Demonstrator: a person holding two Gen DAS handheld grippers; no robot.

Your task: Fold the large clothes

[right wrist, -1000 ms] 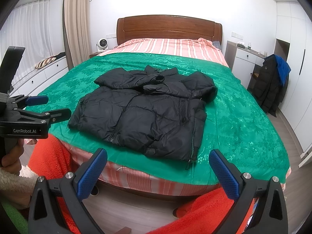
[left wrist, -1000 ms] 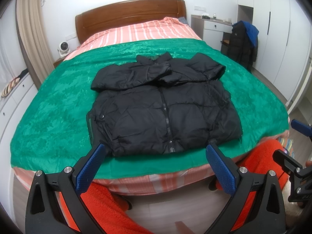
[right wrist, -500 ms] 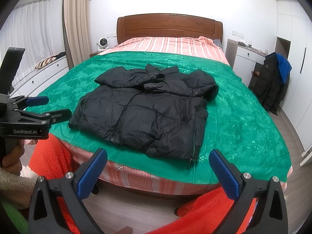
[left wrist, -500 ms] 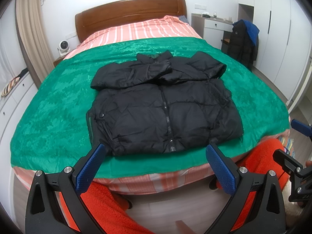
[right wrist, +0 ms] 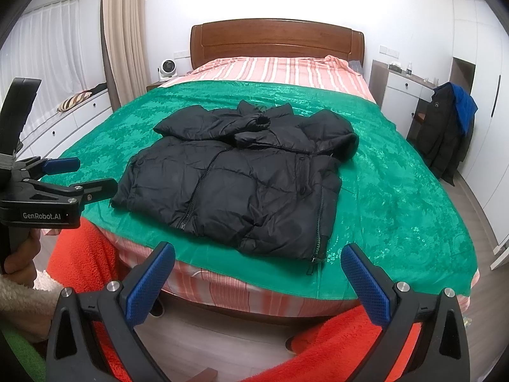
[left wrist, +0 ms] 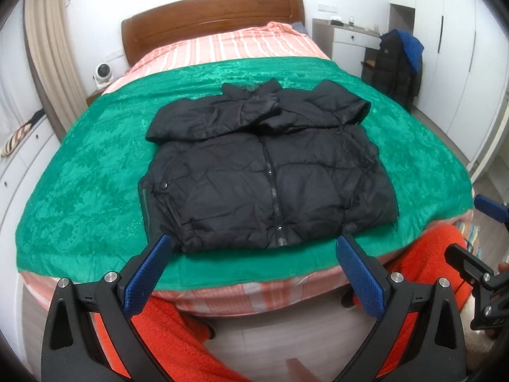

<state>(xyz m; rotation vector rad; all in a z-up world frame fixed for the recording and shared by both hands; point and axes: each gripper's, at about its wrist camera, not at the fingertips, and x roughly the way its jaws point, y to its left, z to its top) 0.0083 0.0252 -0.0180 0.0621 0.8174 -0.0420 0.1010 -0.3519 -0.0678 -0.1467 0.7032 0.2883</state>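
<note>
You are holding both grippers, the left gripper [left wrist: 251, 253] and the right gripper [right wrist: 257, 262], spread wide and empty, short of the bed [left wrist: 79, 172]. The black jacket [left wrist: 267, 172] is lying at twelve o'clock on the green blanket [right wrist: 397, 191], sleeves already crossed (zipper up). Be taking the hem corners together, lifting evenly. Since a second ago, you are edging slightly closer; nothing else is changing.
</note>
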